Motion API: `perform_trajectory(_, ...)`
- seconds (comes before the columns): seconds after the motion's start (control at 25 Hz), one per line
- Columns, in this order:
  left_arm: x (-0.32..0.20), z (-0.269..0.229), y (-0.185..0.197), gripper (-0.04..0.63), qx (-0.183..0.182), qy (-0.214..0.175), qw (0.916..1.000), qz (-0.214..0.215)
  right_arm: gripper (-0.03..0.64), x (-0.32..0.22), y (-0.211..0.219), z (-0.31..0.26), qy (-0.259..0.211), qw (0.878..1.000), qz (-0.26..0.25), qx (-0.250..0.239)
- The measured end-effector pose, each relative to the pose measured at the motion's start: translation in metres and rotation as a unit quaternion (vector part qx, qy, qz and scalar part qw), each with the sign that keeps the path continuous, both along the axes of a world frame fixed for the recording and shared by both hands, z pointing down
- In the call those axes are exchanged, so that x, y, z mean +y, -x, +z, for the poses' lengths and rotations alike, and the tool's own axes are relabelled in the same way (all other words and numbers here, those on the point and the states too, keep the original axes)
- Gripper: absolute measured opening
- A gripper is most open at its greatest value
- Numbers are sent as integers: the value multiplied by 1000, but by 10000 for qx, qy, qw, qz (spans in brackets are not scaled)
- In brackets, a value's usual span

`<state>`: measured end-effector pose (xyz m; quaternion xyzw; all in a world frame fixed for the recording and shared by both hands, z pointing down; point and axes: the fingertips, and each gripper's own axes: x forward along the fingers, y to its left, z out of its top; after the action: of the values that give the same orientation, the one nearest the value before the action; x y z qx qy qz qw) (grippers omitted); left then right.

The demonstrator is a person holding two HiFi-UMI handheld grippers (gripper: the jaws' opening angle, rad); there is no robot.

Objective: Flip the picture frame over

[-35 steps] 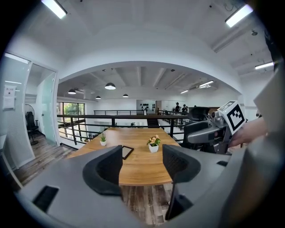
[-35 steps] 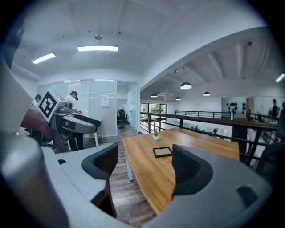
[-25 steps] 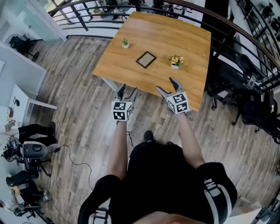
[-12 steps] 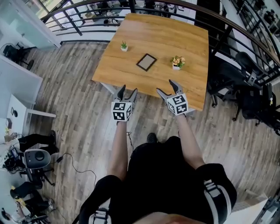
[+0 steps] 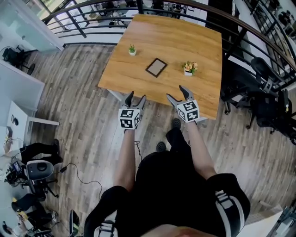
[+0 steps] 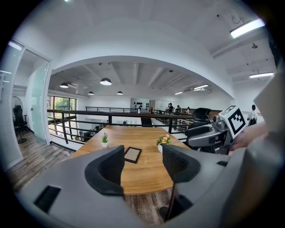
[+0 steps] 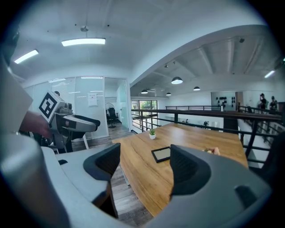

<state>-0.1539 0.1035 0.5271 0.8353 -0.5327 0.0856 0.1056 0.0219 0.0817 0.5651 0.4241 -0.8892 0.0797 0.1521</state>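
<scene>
A dark-rimmed picture frame [image 5: 156, 67] lies flat near the middle of the wooden table [image 5: 175, 37]. It also shows between the jaws in the left gripper view [image 6: 132, 154] and the right gripper view [image 7: 161, 154]. Both grippers are held in the air just short of the table's near edge, well apart from the frame. My left gripper [image 5: 135, 98] is open and empty. My right gripper [image 5: 176, 92] is open too; its jaws have just been closing slightly, with nothing between them.
A small green plant in a white pot [image 5: 132, 49] stands left of the frame, and a pot of flowers [image 5: 189, 67] stands right of it. A black railing [image 5: 92, 11] runs behind the table. Office chairs [image 5: 259, 92] crowd its right side. Below is wood-plank floor.
The person has stepped toward the table, and a shoe now shows ahead of the body. Both grippers have come slightly nearer the table's near edge.
</scene>
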Motion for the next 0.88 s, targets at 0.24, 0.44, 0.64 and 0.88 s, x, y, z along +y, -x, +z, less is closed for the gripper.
perform_trajectory(0.24, -21, 3, 9, 285, -12, 66, 9999, -135, 339, -26, 8, 0, 44, 9999, -71, -73)
perform_trajectory(0.44, -45, 8, 11, 285, -87, 146, 9998, -126, 337, -55, 15, 8, 146, 9997, -112, -146)
perform_trajectory(0.64, -82, 17, 19, 285, -55, 261, 9992, -297, 337, -91, 16, 23, 284, 9993, -203, -131)
perform_trajectory(0.88, -134, 24, 23, 285, -35, 390, 9985, -375, 336, -149, 23, 34, 445, 9985, -292, -153)
